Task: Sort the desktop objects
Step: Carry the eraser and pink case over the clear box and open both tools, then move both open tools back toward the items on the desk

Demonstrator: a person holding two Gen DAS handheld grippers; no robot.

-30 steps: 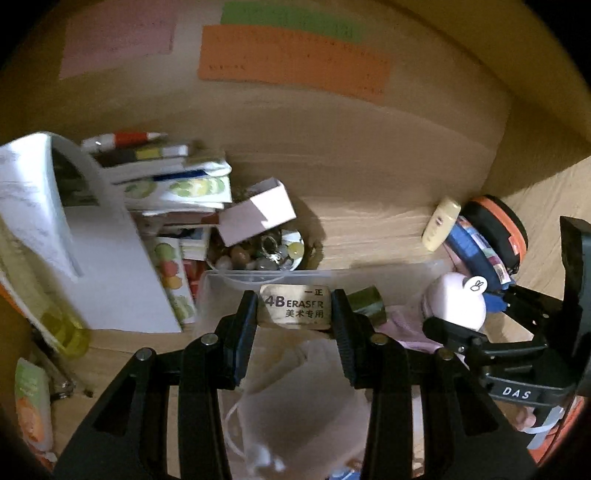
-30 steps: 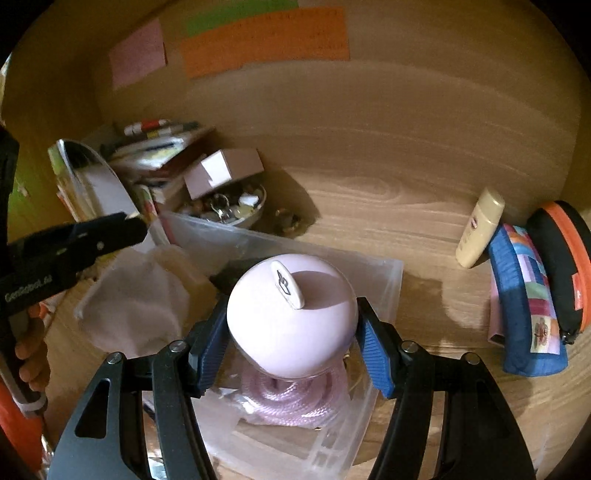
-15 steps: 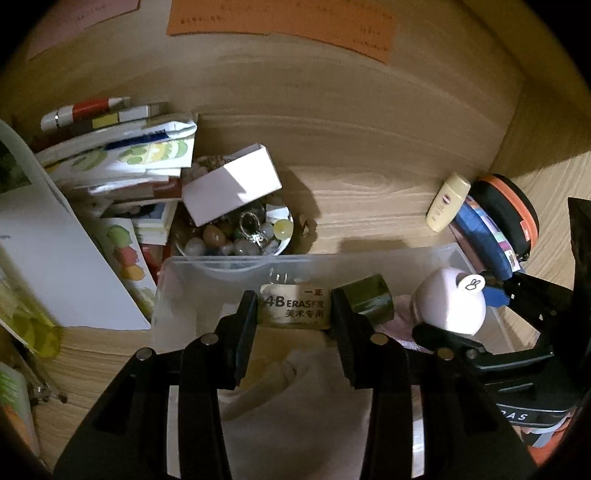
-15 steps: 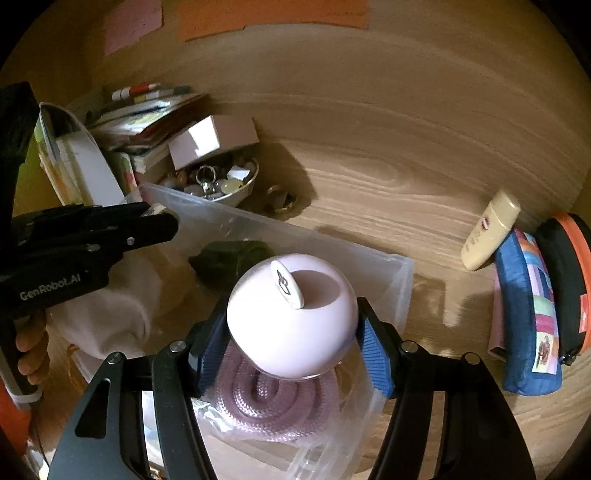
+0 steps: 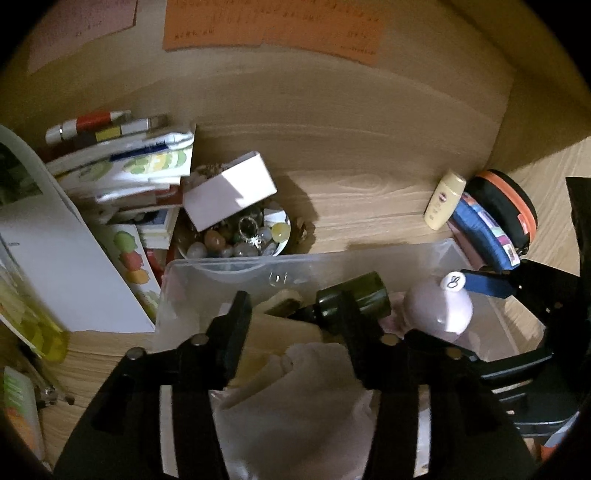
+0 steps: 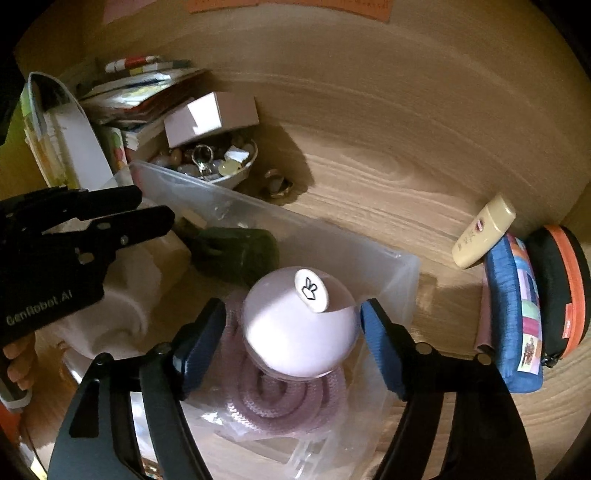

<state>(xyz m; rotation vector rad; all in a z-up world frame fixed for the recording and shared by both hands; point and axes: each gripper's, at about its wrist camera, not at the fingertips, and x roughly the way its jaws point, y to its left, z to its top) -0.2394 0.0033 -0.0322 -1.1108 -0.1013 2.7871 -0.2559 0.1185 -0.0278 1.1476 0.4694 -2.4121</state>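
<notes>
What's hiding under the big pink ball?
A coiled pink rope in a clear bag lies in the bin under the pink ball. The coil's middle is covered.

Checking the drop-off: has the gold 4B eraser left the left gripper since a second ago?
Yes. The left gripper is open and empty; the eraser lies below, inside the clear plastic bin.

We see a pale wood-grain desktop (image 5: pixel 369 206) meeting a wooden back panel (image 5: pixel 332 107) of the same tone. At twelve o'clock on that panel an orange paper sheet (image 5: pixel 273 26) is stuck, with a pink sheet (image 5: pixel 81 29) at eleven. A side wall (image 5: pixel 535 92) closes the corner at two o'clock. Light is dim, with hard shadows.
</notes>
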